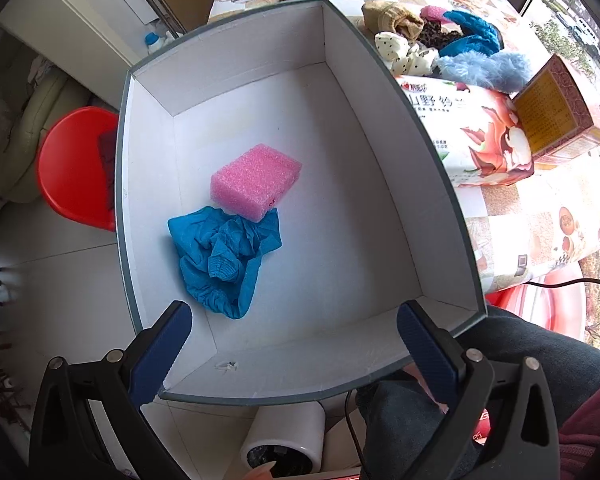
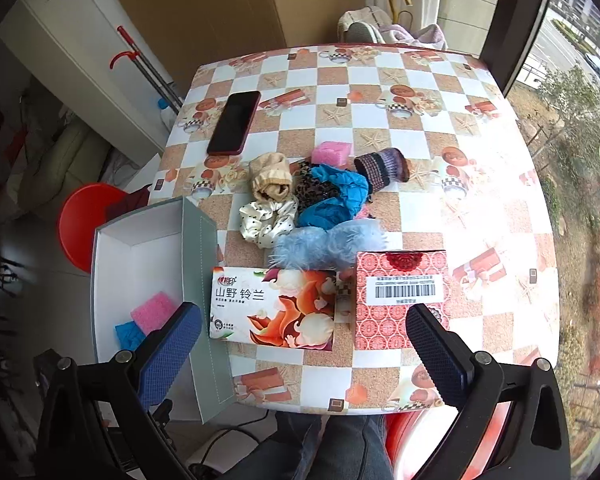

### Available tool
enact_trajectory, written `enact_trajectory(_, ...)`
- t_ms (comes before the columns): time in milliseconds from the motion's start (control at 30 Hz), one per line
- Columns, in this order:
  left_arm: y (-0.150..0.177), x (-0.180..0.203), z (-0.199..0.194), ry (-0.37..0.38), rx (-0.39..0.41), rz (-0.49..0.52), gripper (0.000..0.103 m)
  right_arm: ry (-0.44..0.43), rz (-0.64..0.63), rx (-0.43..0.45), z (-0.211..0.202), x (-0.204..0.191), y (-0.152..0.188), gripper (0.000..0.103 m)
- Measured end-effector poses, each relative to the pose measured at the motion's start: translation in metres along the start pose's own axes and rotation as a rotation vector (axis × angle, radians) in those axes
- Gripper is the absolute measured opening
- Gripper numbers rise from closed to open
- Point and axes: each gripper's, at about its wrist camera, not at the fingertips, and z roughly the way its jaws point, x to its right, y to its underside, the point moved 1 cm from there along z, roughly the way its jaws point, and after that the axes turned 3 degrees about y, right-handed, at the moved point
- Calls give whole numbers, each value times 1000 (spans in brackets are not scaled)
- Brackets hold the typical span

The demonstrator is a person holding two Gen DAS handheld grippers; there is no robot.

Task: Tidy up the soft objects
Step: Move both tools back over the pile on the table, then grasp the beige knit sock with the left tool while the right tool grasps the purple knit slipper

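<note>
Since the pink foam block (image 1: 256,181) and blue cloth (image 1: 223,261) already lie in the box (image 1: 428,184), my left claw (image 1: 294,346) and right claw (image 2: 304,354) gape wide and empty.

The grey-walled box (image 1: 420,184) has a white inside, holding a pink foam block (image 1: 256,181) and a crumpled teal cloth (image 1: 220,256). On the worktop (image 2: 480,208), chequered tan and white, lie a white black-dotted scrunchie (image 2: 266,220), a fluffy pale-blue scrunchie (image 2: 324,242), a red patterned carton (image 2: 400,296) and a black phone (image 2: 234,122).
</note>
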Motion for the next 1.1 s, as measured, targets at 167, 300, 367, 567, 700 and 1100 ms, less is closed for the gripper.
enact_trajectory(167,-19,-7,-30,108,59,-37,103,41,183,17,-6,57,0,103)
enact_trajectory(300,-51,-1,-51,180,89,-68,103,78,267,-11,-1,99,3,103)
enact_trajectory(367,-73,9,-58,193,106,-63,103,87,295,-30,4,119,2,103)
enact_trajectory(567,-143,40,-63,252,84,-60,103,81,337,-77,29,167,-23,103)
enact_trajectory(700,-199,54,-47,247,66,-104,103,49,272,-135,61,174,-53,103)
enact_trajectory(1100,-311,74,73,171,-123,-229,103,-35,79,-266,164,154,-123,103)
